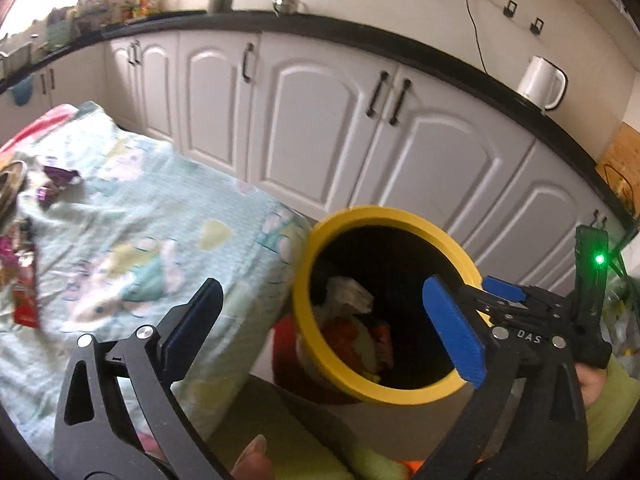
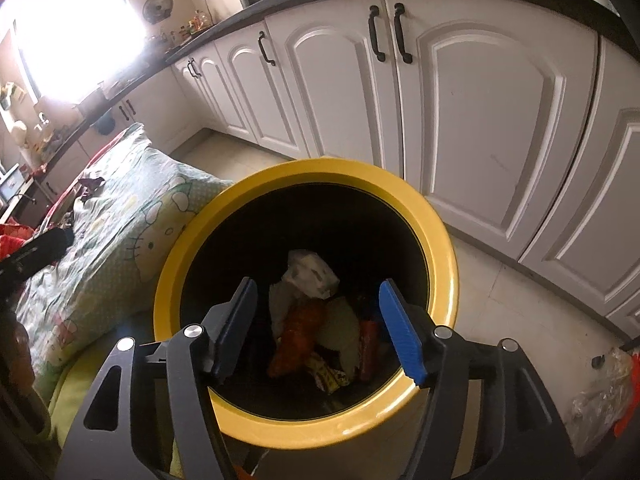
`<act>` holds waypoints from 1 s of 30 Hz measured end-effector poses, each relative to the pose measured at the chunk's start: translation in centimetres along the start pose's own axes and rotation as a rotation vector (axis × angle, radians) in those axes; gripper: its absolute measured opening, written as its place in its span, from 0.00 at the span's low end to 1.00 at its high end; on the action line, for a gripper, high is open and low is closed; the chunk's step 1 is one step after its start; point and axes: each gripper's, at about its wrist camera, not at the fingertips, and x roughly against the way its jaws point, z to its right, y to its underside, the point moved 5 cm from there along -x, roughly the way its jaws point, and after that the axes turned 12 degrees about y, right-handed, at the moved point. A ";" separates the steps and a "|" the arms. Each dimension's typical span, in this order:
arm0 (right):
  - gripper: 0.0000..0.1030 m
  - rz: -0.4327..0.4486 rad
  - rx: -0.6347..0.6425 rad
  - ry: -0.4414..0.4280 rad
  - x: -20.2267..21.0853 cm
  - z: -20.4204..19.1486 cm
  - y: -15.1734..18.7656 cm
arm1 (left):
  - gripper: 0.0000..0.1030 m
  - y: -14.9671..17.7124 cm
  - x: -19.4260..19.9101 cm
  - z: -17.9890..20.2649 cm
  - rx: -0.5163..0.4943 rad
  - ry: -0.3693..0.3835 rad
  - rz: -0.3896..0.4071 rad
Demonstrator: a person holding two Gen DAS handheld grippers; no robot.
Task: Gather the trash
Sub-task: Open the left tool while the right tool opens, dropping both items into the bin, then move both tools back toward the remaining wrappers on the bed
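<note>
My right gripper (image 2: 318, 332) hangs over the yellow-rimmed bin (image 2: 440, 232), jaws spread and holding nothing, with crumpled wrappers (image 2: 304, 272) already lying at the bottom. My left gripper (image 1: 320, 328) is likewise spread and empty, beside the bin. The trash left to collect sits on the bed (image 1: 152, 216), well off to the left: purple wrappers (image 1: 56, 184) and a red packet (image 1: 24, 292) near the frame edge. I judge these light, thin and crinkly, likely to slip, so I would pinch a raised fold or edge rather than press flat into the soft bedding.
</note>
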 end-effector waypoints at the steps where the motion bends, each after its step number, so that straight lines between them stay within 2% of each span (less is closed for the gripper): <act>1: 0.61 0.002 0.001 0.000 0.1 -0.1 -0.1 | 0.89 -0.1 0.5 -0.4 0.004 -0.012 0.011; 8: 0.62 0.027 0.027 -0.012 1.1 -1.7 -1.0 | 0.89 -0.7 3.5 -2.6 0.032 -0.084 0.079; 16: 0.65 0.067 0.084 -0.058 2.7 -5.2 -2.2 | 0.89 -1.5 7.1 -5.3 0.063 -0.147 0.160; 26: 0.65 0.125 0.234 -0.142 5.0 -12.9 -3.6 | 0.89 -1.6 11.3 -8.6 0.083 -0.248 0.248; 30: 0.65 0.139 0.276 -0.188 5.9 -16.4 -4.1 | 0.89 -1.4 12.6 -10.6 0.120 -0.277 0.269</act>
